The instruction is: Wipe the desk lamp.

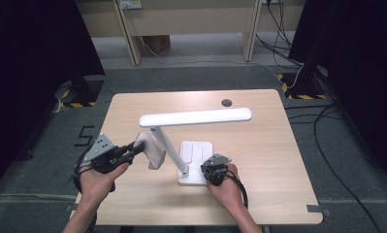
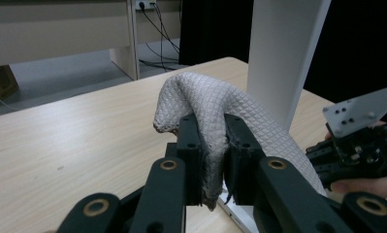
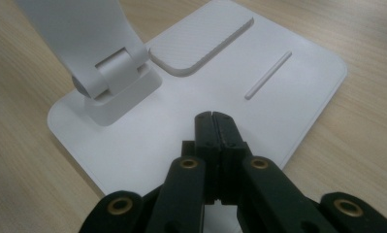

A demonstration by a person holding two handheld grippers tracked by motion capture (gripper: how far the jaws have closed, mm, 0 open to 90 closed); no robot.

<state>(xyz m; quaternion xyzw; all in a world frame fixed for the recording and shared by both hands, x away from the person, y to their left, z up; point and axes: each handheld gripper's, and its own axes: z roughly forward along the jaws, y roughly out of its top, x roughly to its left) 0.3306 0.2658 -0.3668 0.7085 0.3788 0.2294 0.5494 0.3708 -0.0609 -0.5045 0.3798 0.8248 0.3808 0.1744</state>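
A white desk lamp stands on the wooden table (image 1: 259, 126): flat base (image 1: 195, 153), slanted stem (image 1: 169, 145) and a long light bar (image 1: 196, 117) on top. My left gripper (image 1: 138, 146) is shut on a grey quilted cloth (image 1: 151, 151), which hangs against the left side of the stem. In the left gripper view the cloth (image 2: 208, 104) bulges above the jaws (image 2: 212, 145), with the stem (image 2: 283, 53) just behind. My right gripper (image 1: 209, 171) is shut, its tips resting over the front edge of the base. The right gripper view has its closed jaws (image 3: 213, 120) over the base plate (image 3: 278, 97), near the hinge (image 3: 116, 73).
A dark round grommet (image 1: 226, 102) sits near the table's far edge. Wooden furniture legs (image 1: 128, 34) and loose cables (image 1: 283, 29) lie on the floor beyond. Black curtains flank both sides. In the left gripper view, my right gripper with its grey plate (image 2: 358, 109) is at the right.
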